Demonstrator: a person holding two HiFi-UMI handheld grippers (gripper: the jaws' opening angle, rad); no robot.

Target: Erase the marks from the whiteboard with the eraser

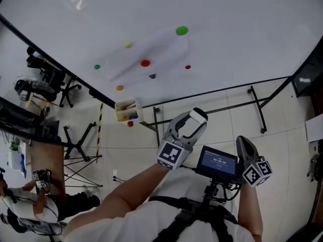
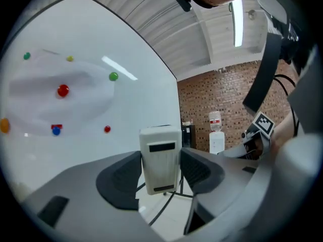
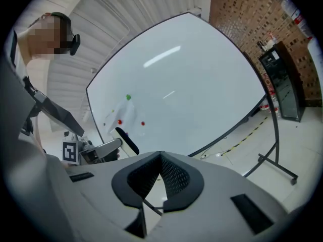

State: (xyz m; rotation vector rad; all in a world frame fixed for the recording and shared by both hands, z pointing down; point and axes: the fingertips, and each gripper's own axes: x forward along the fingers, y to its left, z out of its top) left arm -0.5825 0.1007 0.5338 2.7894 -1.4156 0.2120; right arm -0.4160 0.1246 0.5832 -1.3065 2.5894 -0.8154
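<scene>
Eraser (image 2: 160, 155) clamped in left gripper (image 2: 161, 171) jaws

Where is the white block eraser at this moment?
The white block eraser is clamped between the jaws of the left tongs, low in the head view, below the lower edge of the big whiteboard, not touching it.

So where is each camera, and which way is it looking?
Head view: on the person's head, looking down at the whiteboard; arms, left claw and right claw show.
Left gripper view: rides the left claw, looking along its jaws, shut on the eraser, towards the whiteboard.
Right gripper view: rides the right claw, jaws shut and empty, facing the whiteboard; the left claw shows too.
Shared: all three see the whiteboard's green dot.
</scene>
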